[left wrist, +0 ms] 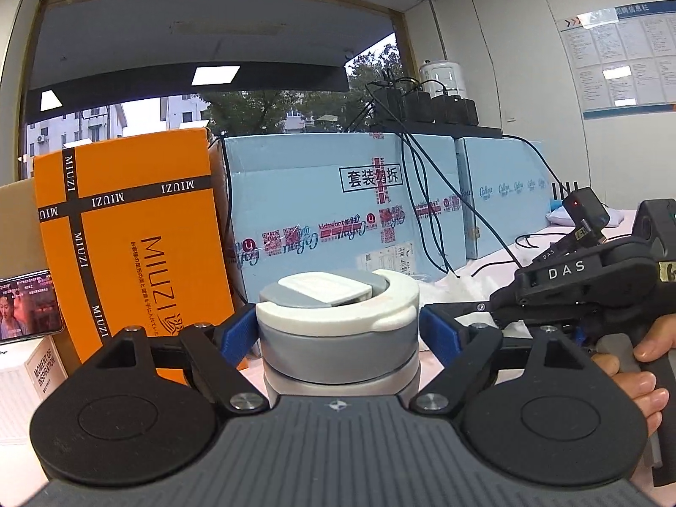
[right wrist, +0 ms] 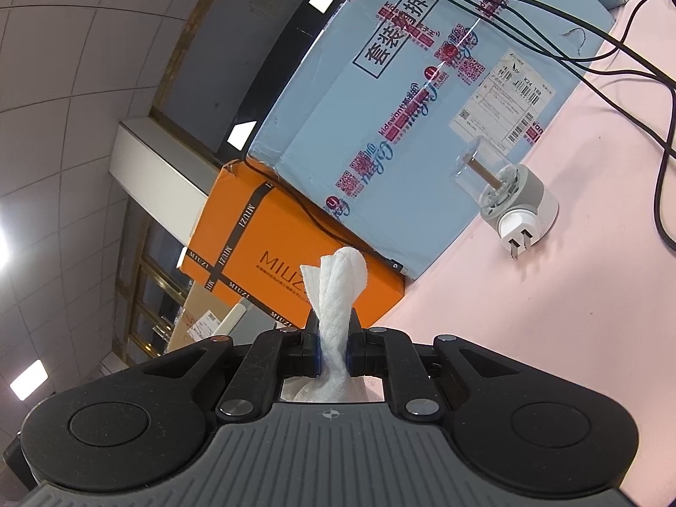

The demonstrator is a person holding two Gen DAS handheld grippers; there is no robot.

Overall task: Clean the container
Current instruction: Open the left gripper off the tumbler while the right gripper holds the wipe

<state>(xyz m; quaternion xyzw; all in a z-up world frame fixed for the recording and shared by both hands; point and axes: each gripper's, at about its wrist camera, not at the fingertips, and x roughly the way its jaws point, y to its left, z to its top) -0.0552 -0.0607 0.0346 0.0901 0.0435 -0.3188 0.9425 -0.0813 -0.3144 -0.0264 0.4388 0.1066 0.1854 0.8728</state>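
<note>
- Left gripper (left wrist: 338,329): its blue-padded fingers (left wrist: 236,333) sit against both sides of the container (left wrist: 338,338), a grey cylinder with a white collar and a grey-and-white lid. The container stands upright between them, held at its upper body.
- Right gripper (right wrist: 333,346): fingers narrow, pinching a twisted white wipe (right wrist: 336,295) that sticks out forward past the tips. In the left view this gripper lies just right of the container, with the person's hand (left wrist: 633,376) on its handle.
- Risk, as a judgement: the left grip is on a smooth round wall, so sideways pressure from wiping could turn or slip the container. The wipe is held by a thin waist and could pull free if dragged hard. The lid appears closed, so the inside cannot yet be reached.
- Beyond the right fingers: a pink table (right wrist: 528,317) carrying a small plug-in device with a clear dome (right wrist: 507,194) and loose black cables (right wrist: 633,84), which a wide sweep could snag.
- Beyond the left fingers: an orange box (left wrist: 135,245), a pale blue carton (left wrist: 338,203), and a phone (left wrist: 29,304) at far left.
- Farthest: a window onto trees and buildings, white walls, and a notice board (left wrist: 621,55).
</note>
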